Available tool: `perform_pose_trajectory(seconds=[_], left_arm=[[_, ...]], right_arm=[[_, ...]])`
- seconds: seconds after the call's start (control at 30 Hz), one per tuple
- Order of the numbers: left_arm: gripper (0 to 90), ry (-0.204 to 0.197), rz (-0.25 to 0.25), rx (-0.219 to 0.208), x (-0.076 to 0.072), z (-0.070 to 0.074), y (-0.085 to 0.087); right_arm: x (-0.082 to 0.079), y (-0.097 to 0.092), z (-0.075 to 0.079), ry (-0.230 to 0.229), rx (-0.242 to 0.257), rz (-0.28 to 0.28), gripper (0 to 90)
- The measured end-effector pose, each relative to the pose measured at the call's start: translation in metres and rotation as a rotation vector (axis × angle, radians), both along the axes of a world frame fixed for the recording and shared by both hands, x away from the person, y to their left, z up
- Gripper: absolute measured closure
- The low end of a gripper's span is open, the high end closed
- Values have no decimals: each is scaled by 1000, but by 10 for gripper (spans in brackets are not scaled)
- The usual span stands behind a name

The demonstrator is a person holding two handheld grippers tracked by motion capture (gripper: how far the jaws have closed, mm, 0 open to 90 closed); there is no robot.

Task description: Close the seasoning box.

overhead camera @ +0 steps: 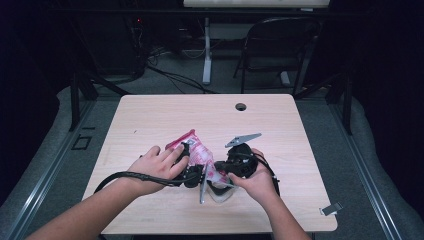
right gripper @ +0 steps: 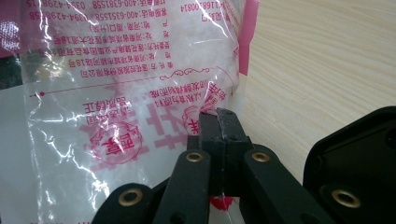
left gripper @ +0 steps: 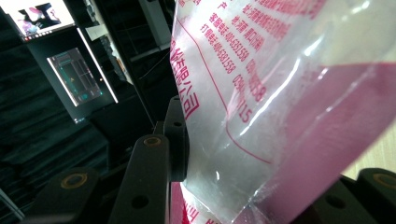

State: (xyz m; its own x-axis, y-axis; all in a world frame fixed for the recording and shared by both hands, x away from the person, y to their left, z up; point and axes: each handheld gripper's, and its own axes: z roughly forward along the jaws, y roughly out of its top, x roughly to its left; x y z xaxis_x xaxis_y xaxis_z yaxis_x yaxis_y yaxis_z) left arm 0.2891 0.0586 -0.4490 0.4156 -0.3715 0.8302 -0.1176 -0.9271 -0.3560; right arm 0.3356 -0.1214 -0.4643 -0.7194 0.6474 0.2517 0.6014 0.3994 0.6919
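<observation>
Right claw [right gripper: 219,122] pinching plastic bag [right gripper: 116,93] edge, bag contents hazy white

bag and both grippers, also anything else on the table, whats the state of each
plastic bag: clear with pink print, crumpled, held up off the table between both grippers
left gripper: jaws partly apart, bag's body between them
right gripper: shut, pinching the bag's edge
table: bare wood, hole near far edge
small metal clip: lying at right front corner

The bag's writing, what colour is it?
Pink-red print on the clear plastic bag, best seen in the right gripper view.
</observation>
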Motion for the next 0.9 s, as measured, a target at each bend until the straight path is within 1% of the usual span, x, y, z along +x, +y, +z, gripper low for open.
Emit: perform_pose_trajectory(seconds=[0.1, 0.17, 0.33, 0.37, 0.4, 0.43, 0.47, 0.6, 0.63, 0.7, 0.73, 0.87, 0.9], left_arm=[[690, -4, -1, 3, 0, 0, 0], [690, -10, -4, 3, -1, 0, -1], [691, -5, -2, 9, -1, 0, -1], [691, -7, -6, 12, -1, 0, -1], [692, -7, -8, 26, -1, 1, -2], [692, -14, -9, 16, -1, 1, -1], [692, -10, -8, 21, -1, 1, -1], [693, -16, -9, 23, -2, 2, -2], [693, -26, -15, 22, -3, 2, -2], [693, -28, -14, 24, -3, 2, -2], [694, -22, -11, 26, -4, 3, -2], [695, -29, -12, 33, -5, 3, -3], [695, -41, -19, 37, -6, 2, -3]], right_arm=[[0, 0, 0, -1, 7, -3, 900], [0, -1, 0, 0, 3, 1, 900], [0, 0, 0, 1, 2, 0, 900], [0, -1, 0, 2, 1, 3, 900], [0, -1, 0, 1, -1, 4, 900], [0, 0, 0, -1, 5, -3, 900], [0, 0, 0, -1, 4, -2, 900], [-1, 0, 1, 0, 15, -4, 900], [-1, 0, 1, -1, 14, -3, 900], [-1, -1, 1, 0, 14, 0, 900], [-1, -1, 2, 0, 14, 1, 900], [-2, 0, 2, -3, 14, -4, 900], [-3, -1, 2, -3, 11, -4, 900]])
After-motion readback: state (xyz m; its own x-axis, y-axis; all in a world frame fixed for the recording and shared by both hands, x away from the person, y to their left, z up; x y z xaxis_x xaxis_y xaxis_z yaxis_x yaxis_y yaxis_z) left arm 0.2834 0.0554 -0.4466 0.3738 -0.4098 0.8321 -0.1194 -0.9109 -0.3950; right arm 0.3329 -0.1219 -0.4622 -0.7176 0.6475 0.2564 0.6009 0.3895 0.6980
